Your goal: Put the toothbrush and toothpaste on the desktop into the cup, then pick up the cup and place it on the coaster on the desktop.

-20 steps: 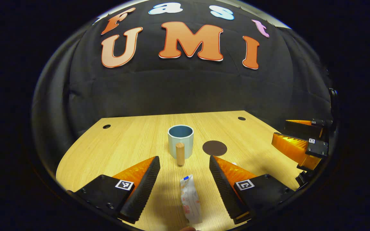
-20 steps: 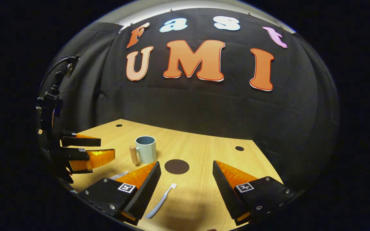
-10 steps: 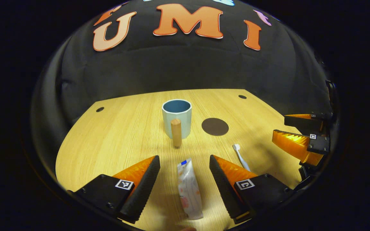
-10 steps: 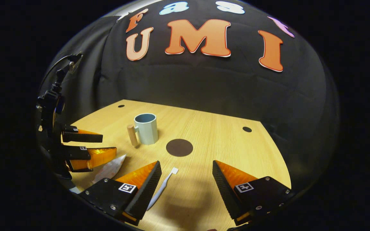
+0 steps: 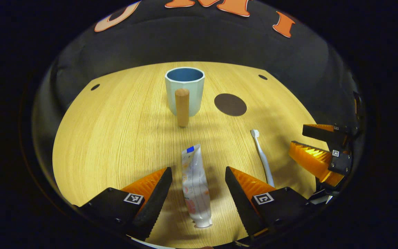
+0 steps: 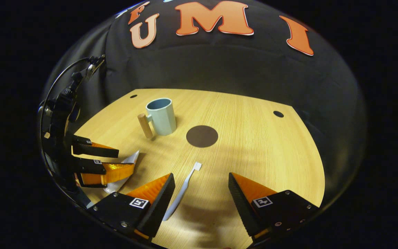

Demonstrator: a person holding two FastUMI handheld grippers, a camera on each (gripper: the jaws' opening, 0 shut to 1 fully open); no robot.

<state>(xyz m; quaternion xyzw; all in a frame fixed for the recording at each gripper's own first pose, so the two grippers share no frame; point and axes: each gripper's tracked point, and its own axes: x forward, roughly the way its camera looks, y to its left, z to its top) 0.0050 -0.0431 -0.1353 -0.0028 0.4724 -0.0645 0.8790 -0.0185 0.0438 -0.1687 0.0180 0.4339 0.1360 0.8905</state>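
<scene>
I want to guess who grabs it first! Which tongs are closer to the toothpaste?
Left. The left tongs hang open around the toothpaste; the right tongs are off to its side, over the toothbrush.

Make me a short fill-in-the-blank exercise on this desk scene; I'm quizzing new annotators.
1. The toothpaste lies flat between the open jaws of the ____ gripper.
2. The cup holds ____.
3. The coaster is ____ in shape.
4. The toothbrush lies on the ____.

Missing words: left; nothing; round; desktop
</scene>
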